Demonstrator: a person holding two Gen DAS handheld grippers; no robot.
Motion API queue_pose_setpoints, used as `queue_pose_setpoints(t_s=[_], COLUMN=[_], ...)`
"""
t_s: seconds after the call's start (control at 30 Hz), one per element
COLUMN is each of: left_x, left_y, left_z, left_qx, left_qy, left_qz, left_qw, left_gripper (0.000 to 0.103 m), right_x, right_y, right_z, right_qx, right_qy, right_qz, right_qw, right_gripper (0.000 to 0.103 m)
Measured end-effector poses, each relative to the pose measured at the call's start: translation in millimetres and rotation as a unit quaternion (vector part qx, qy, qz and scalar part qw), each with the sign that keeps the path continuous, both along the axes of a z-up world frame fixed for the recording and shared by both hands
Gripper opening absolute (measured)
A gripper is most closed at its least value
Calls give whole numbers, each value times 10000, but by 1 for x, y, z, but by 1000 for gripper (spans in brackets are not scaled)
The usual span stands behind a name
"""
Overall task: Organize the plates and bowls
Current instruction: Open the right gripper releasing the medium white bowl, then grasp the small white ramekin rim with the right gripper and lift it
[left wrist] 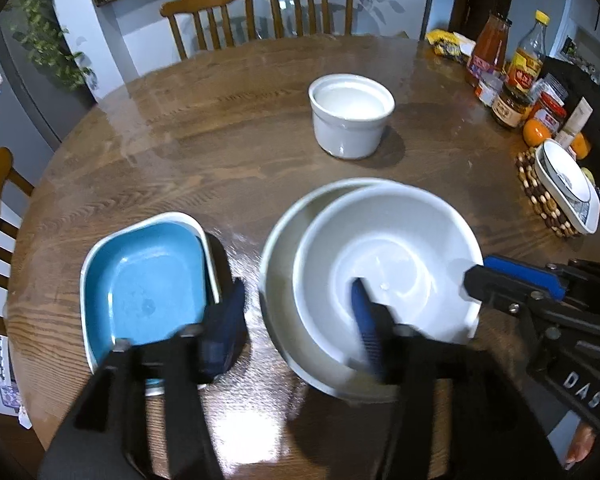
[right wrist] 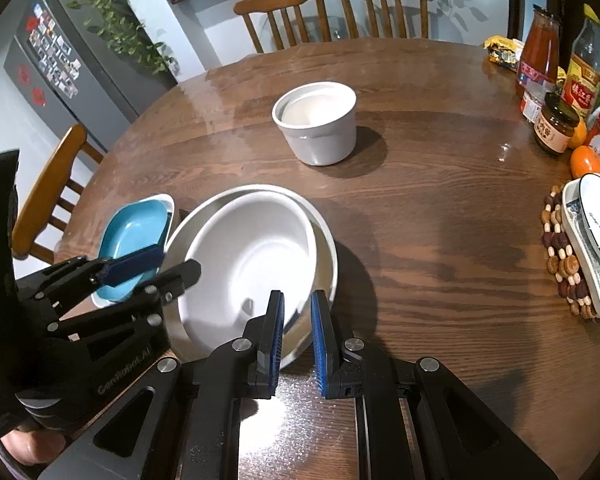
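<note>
A white bowl (left wrist: 388,252) (right wrist: 252,256) sits tilted inside a wider white plate (left wrist: 280,248) (right wrist: 324,236) near the table's front. My right gripper (right wrist: 297,320) (left wrist: 478,274) stands with its jaws either side of the bowl's near rim, slightly apart. My left gripper (left wrist: 300,320) (right wrist: 172,264) is open, one finger (left wrist: 366,328) inside the bowl and the other over a blue square dish (left wrist: 148,284) (right wrist: 136,228) stacked in a white one. A white deep pot (left wrist: 350,116) (right wrist: 320,124) stands mid-table.
Bottles and jars (left wrist: 516,68) (right wrist: 560,80) crowd the right edge with oranges (right wrist: 586,160). A patterned dish (right wrist: 596,248) (left wrist: 568,188) rests on a beaded trivet (right wrist: 560,252). Wooden chairs (right wrist: 332,8) stand beyond the round table (right wrist: 420,220).
</note>
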State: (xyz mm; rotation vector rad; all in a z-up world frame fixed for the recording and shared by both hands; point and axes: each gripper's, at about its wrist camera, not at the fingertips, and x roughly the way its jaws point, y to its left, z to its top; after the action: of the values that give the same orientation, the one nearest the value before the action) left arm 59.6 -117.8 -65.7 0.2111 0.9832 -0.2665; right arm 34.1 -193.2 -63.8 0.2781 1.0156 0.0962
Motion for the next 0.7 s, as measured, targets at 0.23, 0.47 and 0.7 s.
queue_pose_setpoints(t_s=[0.23, 0.47, 0.7], left_x=[-1, 1, 16], left_y=[8, 13, 17], left_z=[9, 13, 24], left_qx=[-153, -343, -673], left_qy=[-98, -131, -390], left_qz=[53, 112, 233], left_qw=[9998, 9993, 9967], left_gripper=[65, 84, 88], right_x=[-4, -5, 1], right_y=[-7, -14, -23], right_z=[2, 11, 17], right_qx=[72, 185, 266], right_qy=[-36, -242, -517], right_qz=[-107, -197, -340], right_qw=[9999, 9993, 9977], right_gripper=[26, 44, 45])
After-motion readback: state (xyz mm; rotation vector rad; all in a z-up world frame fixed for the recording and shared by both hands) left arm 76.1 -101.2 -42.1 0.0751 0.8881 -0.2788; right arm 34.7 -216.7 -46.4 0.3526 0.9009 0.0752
